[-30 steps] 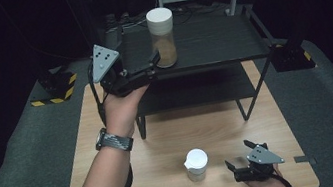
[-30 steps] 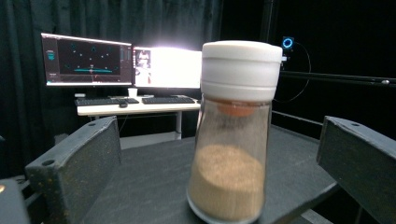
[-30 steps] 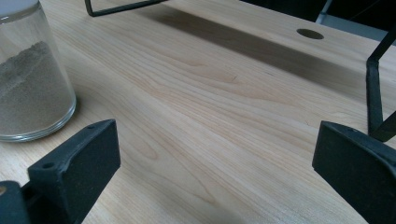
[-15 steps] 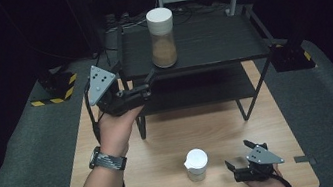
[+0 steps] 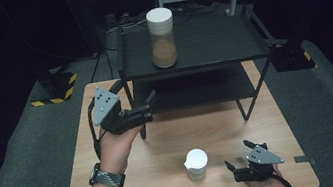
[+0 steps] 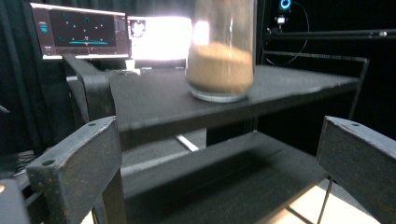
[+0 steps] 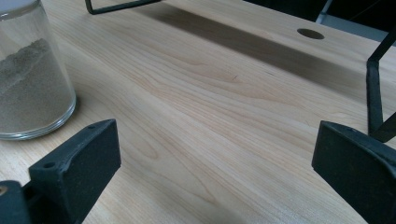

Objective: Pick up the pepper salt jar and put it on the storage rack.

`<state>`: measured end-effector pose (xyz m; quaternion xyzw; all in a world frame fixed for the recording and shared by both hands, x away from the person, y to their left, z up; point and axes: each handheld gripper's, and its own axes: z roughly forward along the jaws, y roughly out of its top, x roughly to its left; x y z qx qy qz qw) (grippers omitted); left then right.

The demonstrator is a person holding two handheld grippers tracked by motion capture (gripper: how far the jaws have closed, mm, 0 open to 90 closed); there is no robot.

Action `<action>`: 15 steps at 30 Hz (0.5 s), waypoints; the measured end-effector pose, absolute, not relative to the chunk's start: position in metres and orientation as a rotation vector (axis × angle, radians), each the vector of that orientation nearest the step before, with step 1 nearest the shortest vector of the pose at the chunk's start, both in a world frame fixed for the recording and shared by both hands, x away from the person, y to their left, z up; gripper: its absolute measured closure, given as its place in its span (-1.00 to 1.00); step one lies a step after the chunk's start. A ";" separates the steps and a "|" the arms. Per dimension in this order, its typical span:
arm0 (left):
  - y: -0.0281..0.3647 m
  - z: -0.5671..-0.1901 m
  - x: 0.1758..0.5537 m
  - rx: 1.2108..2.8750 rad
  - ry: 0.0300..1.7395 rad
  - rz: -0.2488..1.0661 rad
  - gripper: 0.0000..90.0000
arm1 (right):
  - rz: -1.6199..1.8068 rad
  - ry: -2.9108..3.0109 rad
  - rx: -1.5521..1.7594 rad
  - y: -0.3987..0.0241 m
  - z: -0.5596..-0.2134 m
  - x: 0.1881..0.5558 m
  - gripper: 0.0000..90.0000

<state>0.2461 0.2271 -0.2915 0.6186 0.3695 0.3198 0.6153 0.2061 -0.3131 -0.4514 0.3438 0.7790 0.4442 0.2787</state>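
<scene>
- Right gripper (image 5: 239,169): we see it low on the table, jaws spread wide with nothing between them.
- Small jar (image 5: 196,163) with white lid and greyish powder: stands upright just to this gripper's left, apart from it, on the table. In the right gripper view the small jar (image 7: 29,74) sits off the left jaw, not between the jaws. We judge the right arm nearer to it; a short sideways shift would bracket it.
- Left gripper (image 5: 145,113): held above the table at the shelf's front left corner, jaws wide apart, empty.
- Tall jar (image 5: 162,37) of brown powder, white lid: upright on the top shelf, ahead of and above the left gripper; in the left gripper view the tall jar (image 6: 220,51) stands ahead, above the jaw line.
- Surfaces: black two-tier shelf (image 5: 227,43) on a pale wooden table (image 5: 162,144).
- Room: dark, with lit monitors (image 6: 79,30) behind the shelf.
</scene>
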 end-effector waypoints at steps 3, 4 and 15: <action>0.228 -0.301 0.242 1.432 0.847 0.735 -0.99 | 1.191 2.090 0.922 -0.313 -0.451 0.206 -1.00; 0.228 -0.304 0.241 1.434 0.846 0.735 -0.99 | 1.191 2.090 0.922 -0.313 -0.451 0.206 -1.00; 0.231 -0.338 0.225 1.492 0.852 0.729 -0.99 | 1.187 2.091 0.921 -0.312 -0.451 0.206 -1.00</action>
